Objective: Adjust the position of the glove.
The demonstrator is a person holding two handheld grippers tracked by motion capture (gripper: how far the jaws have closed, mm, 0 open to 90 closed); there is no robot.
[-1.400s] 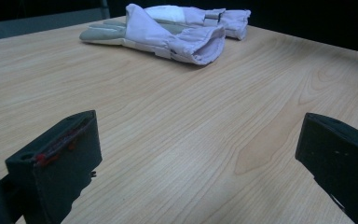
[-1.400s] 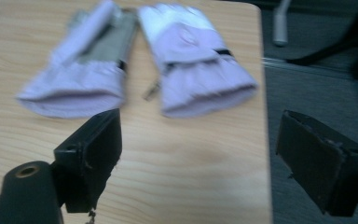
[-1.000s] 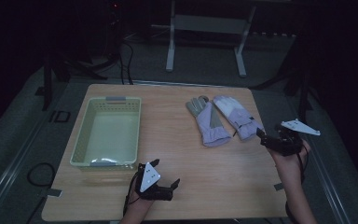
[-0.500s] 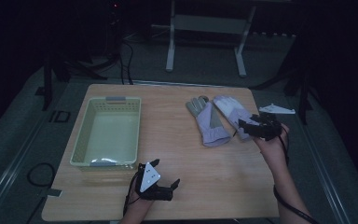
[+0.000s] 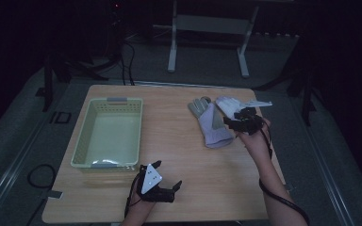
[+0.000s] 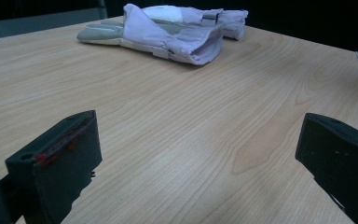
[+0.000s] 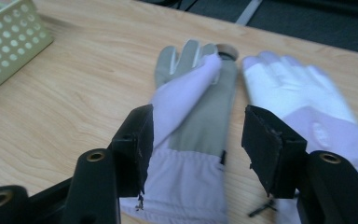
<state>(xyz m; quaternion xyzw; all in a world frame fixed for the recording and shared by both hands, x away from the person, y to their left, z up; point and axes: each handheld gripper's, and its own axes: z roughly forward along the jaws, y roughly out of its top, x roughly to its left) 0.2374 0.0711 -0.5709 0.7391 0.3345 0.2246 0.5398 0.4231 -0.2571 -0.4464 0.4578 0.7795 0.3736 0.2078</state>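
Observation:
Two pale lilac work gloves lie side by side at the table's back right. The left glove has a grey palm and is partly folded over; the right glove lies flat beside it. My right gripper hovers open just above the gloves, its jaws straddling the cuff end of the left glove. My left gripper rests open near the table's front edge with bare wood between its jaws.
A pale green perforated basket stands on the left half of the wooden table. Beyond the far edge stands a metal frame on the floor, with cables near it.
My right gripper has travelled left and forward from beyond the table's right edge to a spot over the gloves. The left gripper has stayed put.

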